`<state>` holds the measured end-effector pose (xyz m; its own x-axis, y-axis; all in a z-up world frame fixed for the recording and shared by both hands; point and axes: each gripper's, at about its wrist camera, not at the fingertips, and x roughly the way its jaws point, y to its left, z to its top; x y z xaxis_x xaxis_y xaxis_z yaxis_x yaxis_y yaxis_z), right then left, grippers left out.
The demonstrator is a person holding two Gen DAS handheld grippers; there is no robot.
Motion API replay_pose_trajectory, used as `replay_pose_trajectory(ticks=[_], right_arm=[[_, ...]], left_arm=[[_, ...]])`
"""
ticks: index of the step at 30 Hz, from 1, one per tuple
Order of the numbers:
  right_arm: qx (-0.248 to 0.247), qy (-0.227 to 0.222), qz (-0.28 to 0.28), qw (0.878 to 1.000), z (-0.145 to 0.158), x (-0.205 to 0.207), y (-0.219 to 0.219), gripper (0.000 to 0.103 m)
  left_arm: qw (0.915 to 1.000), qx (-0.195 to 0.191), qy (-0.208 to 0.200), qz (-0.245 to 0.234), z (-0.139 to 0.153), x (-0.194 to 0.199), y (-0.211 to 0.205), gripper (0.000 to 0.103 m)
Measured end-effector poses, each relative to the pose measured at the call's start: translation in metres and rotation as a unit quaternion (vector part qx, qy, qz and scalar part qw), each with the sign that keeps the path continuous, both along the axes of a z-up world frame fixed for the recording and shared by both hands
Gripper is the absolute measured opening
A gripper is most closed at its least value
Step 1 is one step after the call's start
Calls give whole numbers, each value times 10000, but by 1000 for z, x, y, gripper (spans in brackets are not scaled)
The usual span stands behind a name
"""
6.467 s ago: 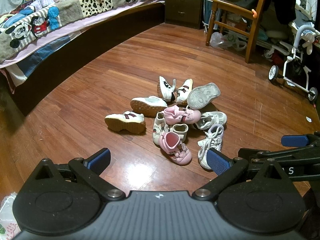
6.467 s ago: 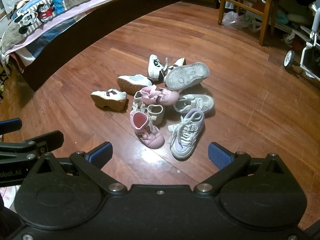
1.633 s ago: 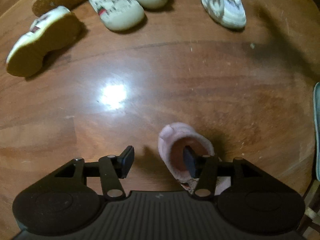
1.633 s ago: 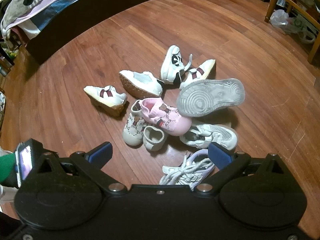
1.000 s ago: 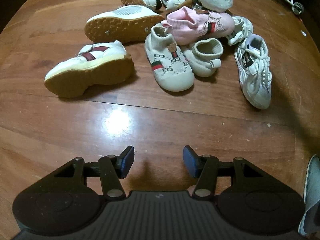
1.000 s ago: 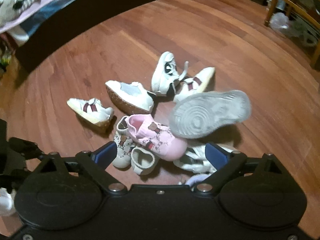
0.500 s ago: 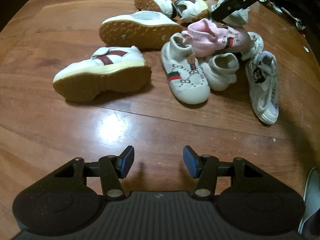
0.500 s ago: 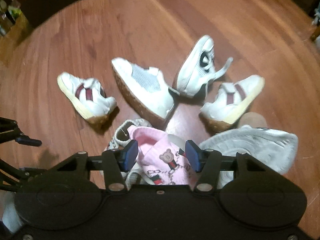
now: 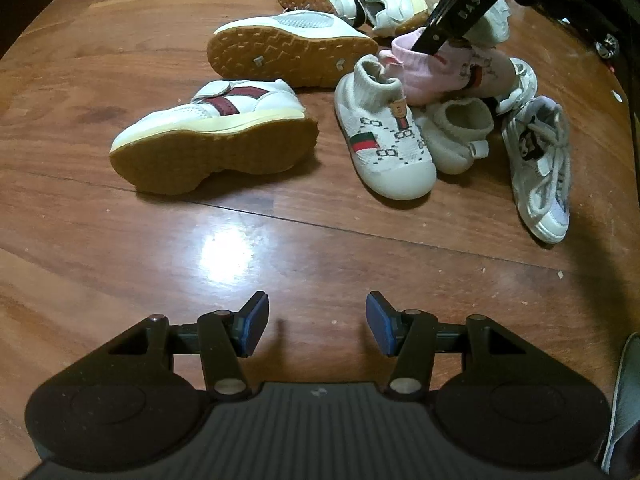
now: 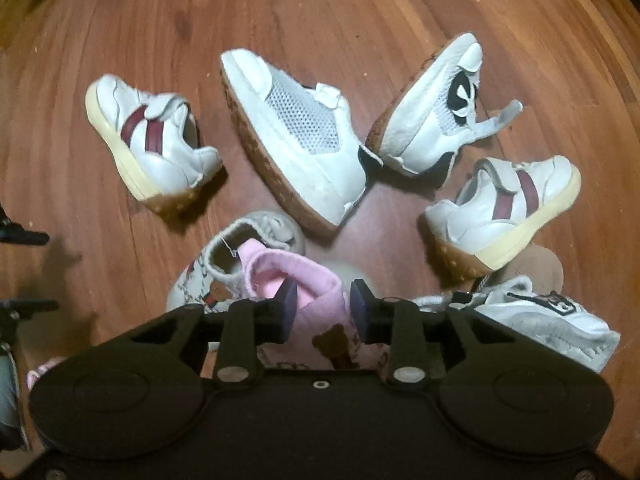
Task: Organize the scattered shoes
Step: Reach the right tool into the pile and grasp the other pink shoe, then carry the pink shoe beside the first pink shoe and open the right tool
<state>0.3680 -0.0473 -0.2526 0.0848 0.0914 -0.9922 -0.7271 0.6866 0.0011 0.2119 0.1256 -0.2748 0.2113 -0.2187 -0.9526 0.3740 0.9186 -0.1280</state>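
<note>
Right gripper [image 10: 323,307] sat on the pink shoe [image 10: 316,280], fingers straddling its collar wall, one inside the opening: likely the easiest grab on the pile. Pinch not confirmed. Left gripper [image 9: 317,323] hovered empty, fingers spread, pile at 12 o'clock. Shoes lay jumbled.
</note>
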Motion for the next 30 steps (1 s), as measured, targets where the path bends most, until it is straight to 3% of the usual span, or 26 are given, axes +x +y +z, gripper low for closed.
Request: replay_pose_trajectory(ticks=[5,8,12,16,20,24,30], right_arm=[[59,-305,9,9995,9,-8,-5,31],[95,-488,14,9988,15,-13,-7,14],[142,-732,21,9972,22,-19,-11,10],[660,-651,-716,9931,41,-35,-34,9],[1227,-526,-1533,9791,61,-52,-59,6],[1782,-395,-2334,9551,81,-69,-84,6],[2161,-28,-2836,9343,71,-110,-97,4]], left_arm=[[10000,50,-33,-34,2,0,0,53],[9999,30,-133,-15,8,3,0,53],[9995,15,-309,-47,19,6,-2,53],[9991,32,-407,-77,26,6,-3,53],[9988,24,-475,-116,33,2,-4,53],[9984,-14,-530,-188,40,-3,-7,53],[9977,-42,-614,-298,49,-9,-10,53]])
